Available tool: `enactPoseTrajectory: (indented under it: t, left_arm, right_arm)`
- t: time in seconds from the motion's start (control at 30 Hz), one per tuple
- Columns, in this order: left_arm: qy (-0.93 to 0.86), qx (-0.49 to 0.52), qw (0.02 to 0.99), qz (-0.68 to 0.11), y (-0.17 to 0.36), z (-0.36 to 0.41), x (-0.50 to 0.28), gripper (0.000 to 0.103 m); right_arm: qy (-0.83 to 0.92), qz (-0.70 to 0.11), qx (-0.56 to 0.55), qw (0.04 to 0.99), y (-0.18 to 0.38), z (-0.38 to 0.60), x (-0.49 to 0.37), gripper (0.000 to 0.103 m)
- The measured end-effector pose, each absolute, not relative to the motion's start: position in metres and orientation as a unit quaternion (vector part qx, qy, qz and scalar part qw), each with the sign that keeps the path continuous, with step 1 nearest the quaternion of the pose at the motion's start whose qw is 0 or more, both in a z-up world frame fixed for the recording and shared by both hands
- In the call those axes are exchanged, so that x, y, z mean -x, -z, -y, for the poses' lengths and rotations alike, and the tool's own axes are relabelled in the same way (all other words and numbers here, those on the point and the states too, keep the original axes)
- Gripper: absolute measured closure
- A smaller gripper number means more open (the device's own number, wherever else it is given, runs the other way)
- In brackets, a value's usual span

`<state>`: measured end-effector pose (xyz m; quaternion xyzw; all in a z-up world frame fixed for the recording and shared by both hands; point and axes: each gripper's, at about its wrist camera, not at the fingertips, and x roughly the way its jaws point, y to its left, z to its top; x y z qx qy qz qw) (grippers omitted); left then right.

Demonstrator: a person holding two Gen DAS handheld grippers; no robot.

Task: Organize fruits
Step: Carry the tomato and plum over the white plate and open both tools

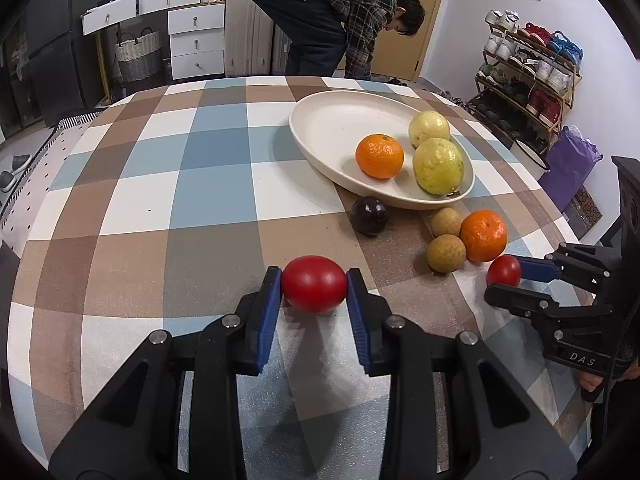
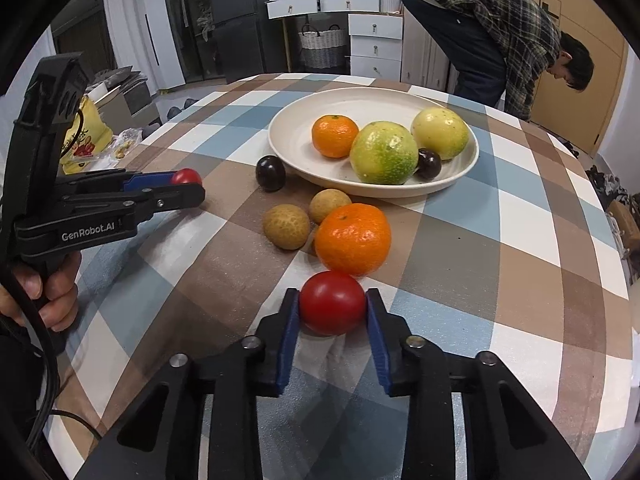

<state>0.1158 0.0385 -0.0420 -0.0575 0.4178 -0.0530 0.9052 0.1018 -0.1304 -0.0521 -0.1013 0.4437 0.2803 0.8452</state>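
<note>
Looking along the left tongs point(image 1: 314, 286), we have them closed on a red tomato point(image 1: 314, 289), blue pads pressing its two ends, its long axis running straight across from pad to pad. It sits low over the checked counter point(image 1: 160, 208). The cream plate point(image 1: 320, 128) lies ahead and to the right, well apart, so we judge the coming carry goes forward and rightward. At the right edge the right tongs point(image 1: 505, 278) pinch a second, smaller-looking tomato point(image 1: 504, 271), just beside the loose fruit

Through the right wrist camera, those tongs point(image 2: 333, 304) are clamped on their round tomato point(image 2: 332, 303), which touches or nearly touches the loose orange point(image 2: 353, 238) ahead. The plate is straight beyond, past the loose fruit, so we judge this hand the nearer one

Counting here: two tomatoes, both gripped. On the plate, one orange point(image 2: 335, 136), two yellow-green fruits point(image 2: 383, 153) and one dark plum point(image 2: 429, 163). Loose on the counter, one orange, two small tan fruits point(image 2: 286, 226) and one dark plum point(image 2: 271, 173). Behind the counter a person in a plaid shirt point(image 2: 500, 20) bends over
</note>
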Motion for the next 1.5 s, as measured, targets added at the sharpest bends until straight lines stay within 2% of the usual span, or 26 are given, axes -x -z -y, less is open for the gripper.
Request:
enactPoseTrajectory:
  t: [0.7, 1.5]
  left_arm:
    - [0.051, 0.053, 0.907, -0.414, 0.037, -0.034, -0.114, 0.073]
    - [0.060, 0.035, 0.916, -0.395, -0.009, -0.011, -0.151, 0.073]
  right_arm:
    - [-0.253, -0.442, 0.101, 0.855, 0.039, 0.149, -0.099, 0.071]
    - [-0.236, -0.408, 0.086, 0.878, -0.010, 0.169, -0.147, 0.071]
